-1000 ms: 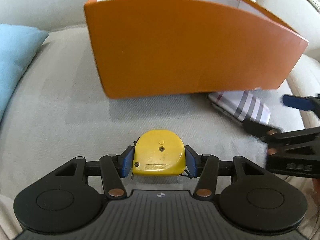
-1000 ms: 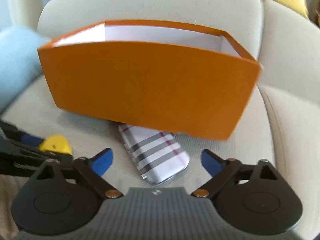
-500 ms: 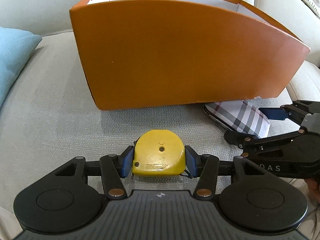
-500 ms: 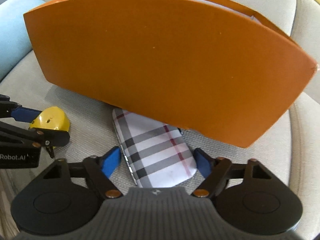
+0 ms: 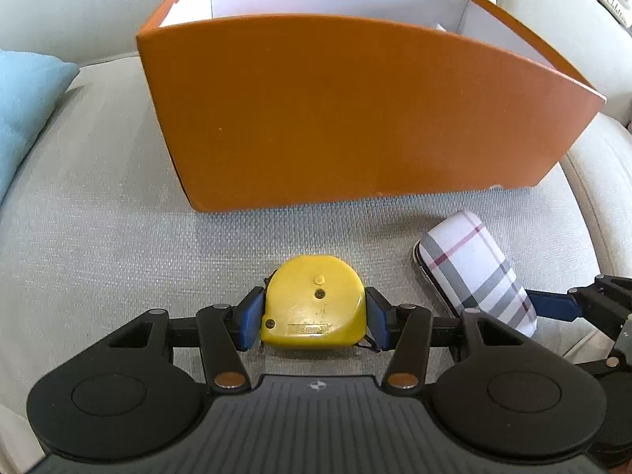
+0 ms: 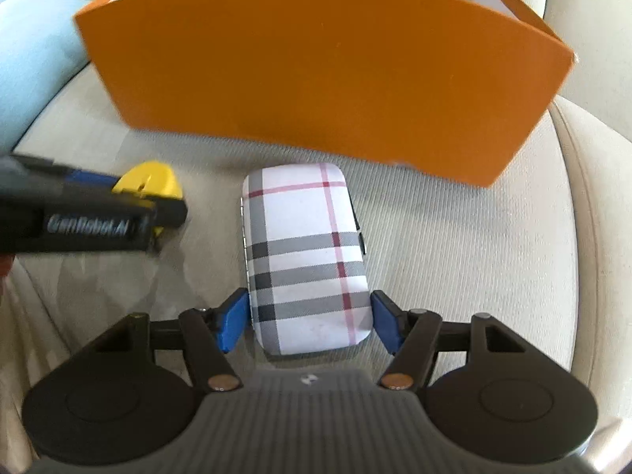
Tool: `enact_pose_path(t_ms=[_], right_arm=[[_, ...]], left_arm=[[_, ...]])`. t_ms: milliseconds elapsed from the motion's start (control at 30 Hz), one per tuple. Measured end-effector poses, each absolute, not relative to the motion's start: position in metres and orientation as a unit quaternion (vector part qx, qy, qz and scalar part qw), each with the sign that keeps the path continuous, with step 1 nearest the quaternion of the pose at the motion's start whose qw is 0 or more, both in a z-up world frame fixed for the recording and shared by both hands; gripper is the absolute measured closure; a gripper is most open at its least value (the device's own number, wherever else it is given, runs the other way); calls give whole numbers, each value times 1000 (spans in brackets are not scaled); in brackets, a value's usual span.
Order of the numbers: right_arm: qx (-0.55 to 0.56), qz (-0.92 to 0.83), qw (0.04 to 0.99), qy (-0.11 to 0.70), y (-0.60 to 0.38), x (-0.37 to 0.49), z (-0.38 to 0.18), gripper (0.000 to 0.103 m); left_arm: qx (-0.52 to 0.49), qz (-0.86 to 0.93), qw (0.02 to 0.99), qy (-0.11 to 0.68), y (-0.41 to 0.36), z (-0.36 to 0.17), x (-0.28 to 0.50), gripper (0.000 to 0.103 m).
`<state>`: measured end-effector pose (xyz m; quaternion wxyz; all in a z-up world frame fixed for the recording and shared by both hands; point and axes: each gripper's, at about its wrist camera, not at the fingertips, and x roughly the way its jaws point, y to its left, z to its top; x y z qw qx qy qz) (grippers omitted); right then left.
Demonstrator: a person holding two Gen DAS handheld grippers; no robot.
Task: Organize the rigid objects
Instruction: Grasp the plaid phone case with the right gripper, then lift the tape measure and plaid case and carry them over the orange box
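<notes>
Both grabs nearly set

Left gripper (image 5: pixel 314 314) still clamped on yellow tape measure (image 5: pixel 314 302). Right gripper (image 6: pixel 310 322) moved in, jaws closing round plaid case (image 6: pixel 306 252), lower centre; orange box (image 6: pixel 316 63) next imo.

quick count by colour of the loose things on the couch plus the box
yellow: 1, the tape measure
plaid white and grey: 1, the hard case
orange: 1, the box
total: 3
</notes>
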<state>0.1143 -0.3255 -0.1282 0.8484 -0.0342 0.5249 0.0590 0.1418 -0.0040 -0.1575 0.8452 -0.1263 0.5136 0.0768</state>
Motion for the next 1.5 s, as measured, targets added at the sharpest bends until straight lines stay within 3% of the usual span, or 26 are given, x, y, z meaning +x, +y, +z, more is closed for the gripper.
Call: enact_pose_path(t_ms=[333, 567, 733, 1000, 1333, 1500], right_arm=[[-47, 116, 863, 489, -345, 121, -108, 22], [-74, 145, 850, 501, -336, 160, -117, 23], [-85, 136, 856, 491, -340, 161, -114, 34], [-68, 126, 864, 483, -374, 148, -103, 35], [25, 105, 882, 459, -436, 105, -42, 35], [18, 127, 891, 436, -448, 109, -9, 35]], left_arm=[[-160, 81, 829, 530, 10, -160, 129, 33], [-138, 80, 815, 556, 3, -156, 128, 33], [-118, 72, 815, 562, -3, -158, 129, 38], [-118, 74, 831, 539, -2, -143, 116, 40], [-194, 29, 859, 472, -3, -113, 111, 41], [-206, 11, 868, 451, -3, -78, 108, 41]])
